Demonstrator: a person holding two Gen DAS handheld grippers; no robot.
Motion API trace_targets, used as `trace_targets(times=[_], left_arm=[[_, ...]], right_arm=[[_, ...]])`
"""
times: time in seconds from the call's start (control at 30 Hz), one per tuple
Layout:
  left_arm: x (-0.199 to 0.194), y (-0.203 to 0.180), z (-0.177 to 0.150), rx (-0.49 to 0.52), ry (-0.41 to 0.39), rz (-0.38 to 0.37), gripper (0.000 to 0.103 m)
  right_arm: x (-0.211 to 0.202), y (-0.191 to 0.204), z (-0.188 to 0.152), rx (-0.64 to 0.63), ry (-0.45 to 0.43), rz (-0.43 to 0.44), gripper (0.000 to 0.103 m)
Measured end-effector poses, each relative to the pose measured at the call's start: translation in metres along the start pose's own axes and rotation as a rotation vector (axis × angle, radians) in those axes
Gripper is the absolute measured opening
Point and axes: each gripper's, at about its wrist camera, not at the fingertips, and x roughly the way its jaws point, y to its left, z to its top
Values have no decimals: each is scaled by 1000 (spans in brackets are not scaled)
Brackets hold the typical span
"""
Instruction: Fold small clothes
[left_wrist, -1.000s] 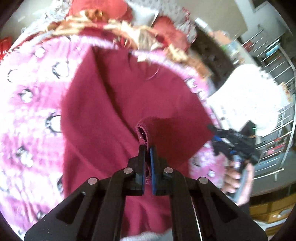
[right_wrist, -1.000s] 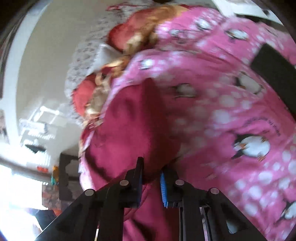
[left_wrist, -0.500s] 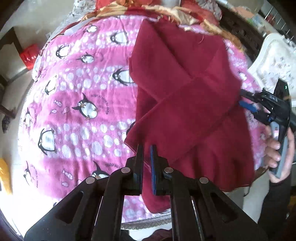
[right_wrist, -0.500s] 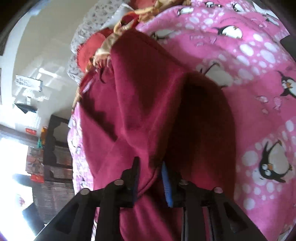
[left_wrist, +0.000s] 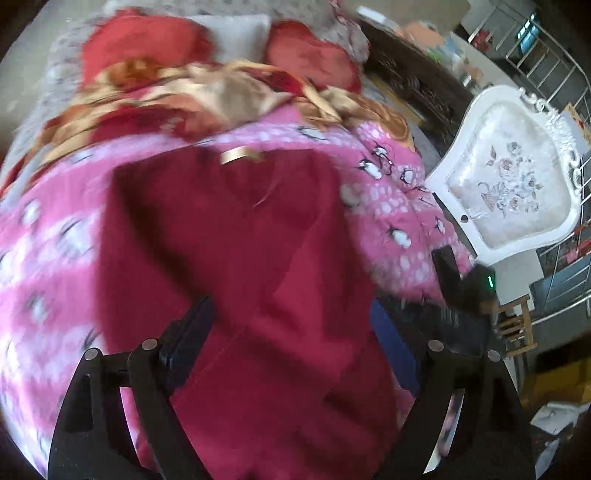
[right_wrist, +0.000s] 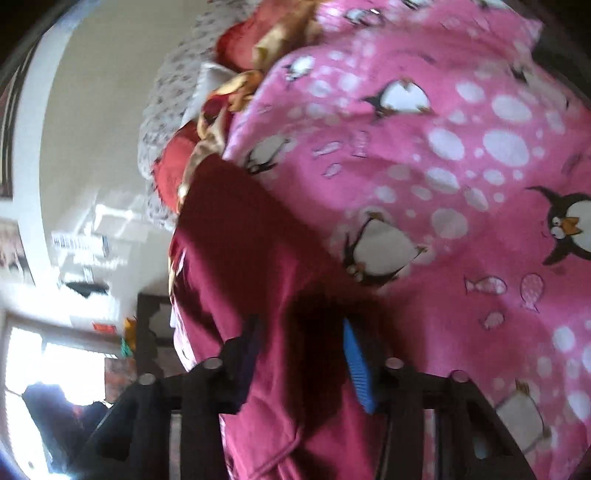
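- The dark red garment (left_wrist: 236, 258) lies spread on the pink penguin-print blanket (left_wrist: 48, 266), which serves as the landmark here; the cloth covers the middle of the blanket, and one layer is folded diagonally over another.
- The left gripper (left_wrist: 291, 328) hangs over the near part of the garment with its jaws wide apart; the cloth shows between the fingers, and nothing is clamped.
- A small tan label (left_wrist: 236, 155) sits at the garment's far edge, close to where the blanket meets the bedding beyond.
- Past the blanket's far edge lies a red and gold floral quilt (left_wrist: 177, 96), bunched up, with red cushions (left_wrist: 314, 62) behind it.
- To the right of the blanket stands a white ornate chair (left_wrist: 513, 192) with a floral embroidered back.
- The right gripper (right_wrist: 299, 347) is also spread open, its fingers standing on either side of a raised fold of the garment (right_wrist: 266, 295); whether the pads touch the cloth cannot be told through the motion blur.
- One blue pad (right_wrist: 356, 365) of the right gripper shows clearly on the side nearer the blanket (right_wrist: 461, 184).
- In the right wrist view the garment runs along the blanket's left side, near its edge.
- Both views are blurred.
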Motion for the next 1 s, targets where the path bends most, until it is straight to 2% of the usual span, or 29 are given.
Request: trace_targets(times=[0.03,0.1,0.2,0.23,0.27,0.3,0.37,0.43,0.53,0.57,0.6,0.67,0.8,0.87,0.93,1.0], left_arm=[[16,-12,17,49,0,18,86],[43,-27,44,84,-3,79,86],[90,-39,81,88,72,85,84],[109,-38,92,75,119,86,70],[121,-36,95,60,147,79,49],[136,-33,100,37,190,70,41],[153,-28,104,7,245,71,5],[145,-27,107,-13,227,16,3],[121,-27,125,-51,143,-149,3],[117,-29,129,-53,117,-159,3],[116,-35,134,-38,91,-138,3],[129,-47,137,5,108,-72,3],[177,-56,133,39,168,4,4],[185,-49,130,31,150,-2,5],[167,-45,125,7,116,-12,7],[135,-45,118,15,37,-16,13]], right_arm=[[1,-1,3,3,-1,20,37],[1,-1,5,1,-6,44,35],[9,-4,7,18,10,65,34],[11,-6,7,19,17,63,33],[13,-7,8,18,19,64,25],[10,-9,9,24,11,55,22],[4,-14,12,42,-10,73,19],[-1,-18,14,55,-23,94,17],[-5,-18,18,51,-20,131,14],[-9,-18,19,43,-30,156,13],[-15,-19,21,39,-55,175,13],[-17,-21,25,54,-89,183,12],[-2,-34,32,102,-98,113,12],[2,-43,30,112,-98,83,12],[8,-54,30,144,-79,117,10],[2,-47,30,110,-67,96,12]])
